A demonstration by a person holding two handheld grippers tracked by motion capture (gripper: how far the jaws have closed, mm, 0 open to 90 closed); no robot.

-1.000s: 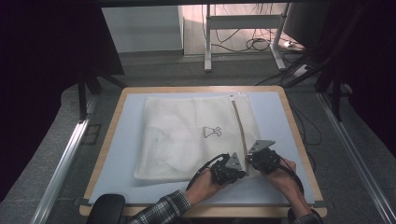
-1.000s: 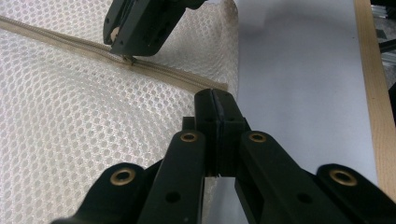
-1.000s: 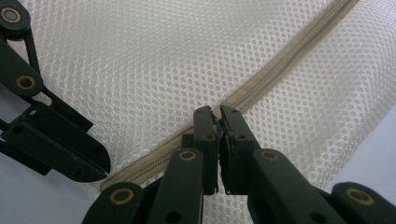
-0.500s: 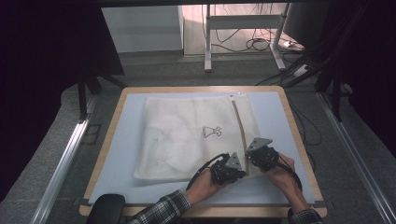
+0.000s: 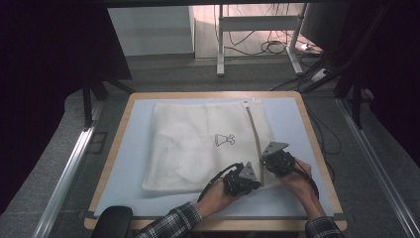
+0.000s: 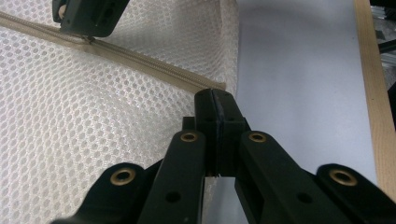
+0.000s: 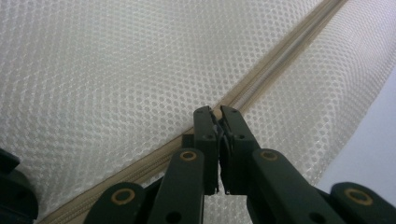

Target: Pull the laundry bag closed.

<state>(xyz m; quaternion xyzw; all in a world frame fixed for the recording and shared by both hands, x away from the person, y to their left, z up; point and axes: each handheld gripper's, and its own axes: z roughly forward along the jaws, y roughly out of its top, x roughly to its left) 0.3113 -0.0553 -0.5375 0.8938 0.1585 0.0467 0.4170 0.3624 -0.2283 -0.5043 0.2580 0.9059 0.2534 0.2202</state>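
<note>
A wood-edged table [image 5: 119,148] with a pale blue top carries a white mesh laundry bag [image 5: 193,148], spread flat toward its far edge.

Black gripper [image 6: 217,100], brass screws, plaid sleeves [image 5: 171,223]

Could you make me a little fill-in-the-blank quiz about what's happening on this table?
1. The white mesh bag lies on a light blue ____.
2. The right gripper is closed at the bag's beige ____.
3. The small black print on the bag shows a ____.
4. The left gripper pinches the bag near its ____ end of the zipper.

Missing words: mat; zipper; dress; closed
</note>
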